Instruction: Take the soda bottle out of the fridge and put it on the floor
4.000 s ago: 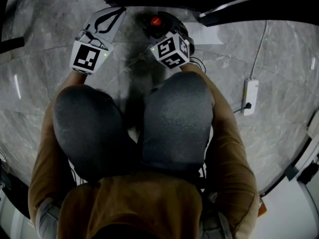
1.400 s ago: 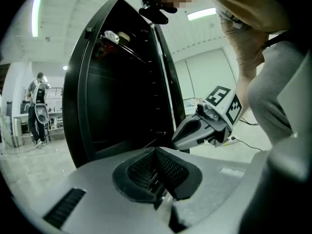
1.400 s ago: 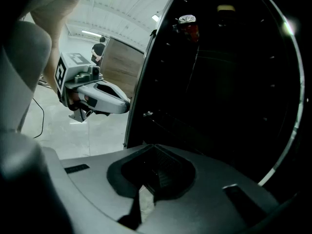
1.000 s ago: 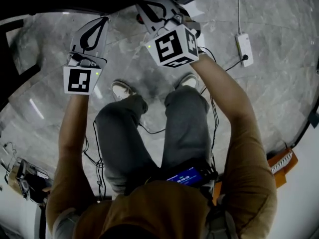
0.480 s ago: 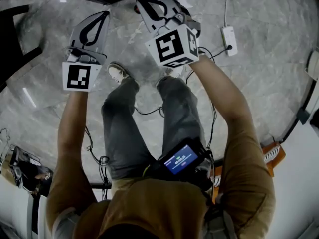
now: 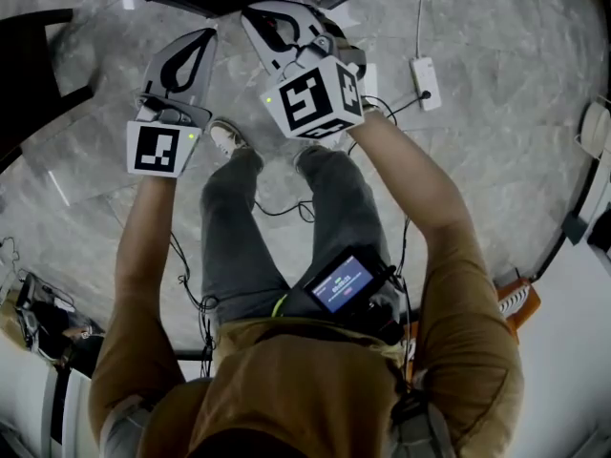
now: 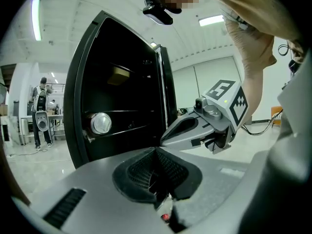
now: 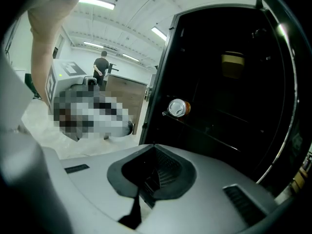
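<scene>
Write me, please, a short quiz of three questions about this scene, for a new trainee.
1. True or false: the right gripper holds a plastic bottle.
2. What lies on the shelf inside the open black fridge? A) a silver-topped orange can B) a glass bowl C) a green apple
3. Fill in: the white power strip lies on the grey marble ____.
Key: 1 false; 2 A; 3 floor.
</scene>
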Tool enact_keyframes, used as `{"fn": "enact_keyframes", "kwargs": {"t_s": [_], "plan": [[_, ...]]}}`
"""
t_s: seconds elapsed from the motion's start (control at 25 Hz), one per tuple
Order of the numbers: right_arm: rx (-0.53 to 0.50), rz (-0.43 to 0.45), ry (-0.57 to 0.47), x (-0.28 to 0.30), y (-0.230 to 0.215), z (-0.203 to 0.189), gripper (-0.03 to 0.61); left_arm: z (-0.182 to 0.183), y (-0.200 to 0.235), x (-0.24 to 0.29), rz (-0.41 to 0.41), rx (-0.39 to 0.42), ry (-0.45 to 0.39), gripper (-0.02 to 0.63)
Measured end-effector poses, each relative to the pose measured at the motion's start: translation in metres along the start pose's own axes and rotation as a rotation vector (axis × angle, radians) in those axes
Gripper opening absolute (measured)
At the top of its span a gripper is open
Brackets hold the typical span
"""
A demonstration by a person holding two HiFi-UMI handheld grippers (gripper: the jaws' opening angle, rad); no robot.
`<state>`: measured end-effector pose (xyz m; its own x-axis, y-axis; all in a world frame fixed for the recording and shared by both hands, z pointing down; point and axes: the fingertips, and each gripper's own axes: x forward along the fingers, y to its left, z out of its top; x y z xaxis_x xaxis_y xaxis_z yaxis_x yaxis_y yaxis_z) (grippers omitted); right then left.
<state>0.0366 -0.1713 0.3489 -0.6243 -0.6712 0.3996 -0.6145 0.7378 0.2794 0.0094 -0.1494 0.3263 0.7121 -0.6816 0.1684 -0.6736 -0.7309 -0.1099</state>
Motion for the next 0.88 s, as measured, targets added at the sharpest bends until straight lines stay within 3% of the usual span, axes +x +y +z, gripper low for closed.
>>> {"fn": "enact_keyframes", "kwargs": {"t_s": [0.48,0.72,0.88], "plan": [[0.001,0.026,-0.001,-0.036,-0.006,0.068,0.000,0.074,0.010,-0.023,0.008,0.018,0.008,-0.005],[-0.002,0.016,0.009,-0.057,-0.027,0.106,0.000,0.120,0.017,-0.037,0.062,-0.026,0.011,-0.005],[0.003,0.004,0.003,-0.080,-0.037,0.129,0.000,0.166,0.017,-0.043,0.093,-0.038,-0.045,-0.005]]}}
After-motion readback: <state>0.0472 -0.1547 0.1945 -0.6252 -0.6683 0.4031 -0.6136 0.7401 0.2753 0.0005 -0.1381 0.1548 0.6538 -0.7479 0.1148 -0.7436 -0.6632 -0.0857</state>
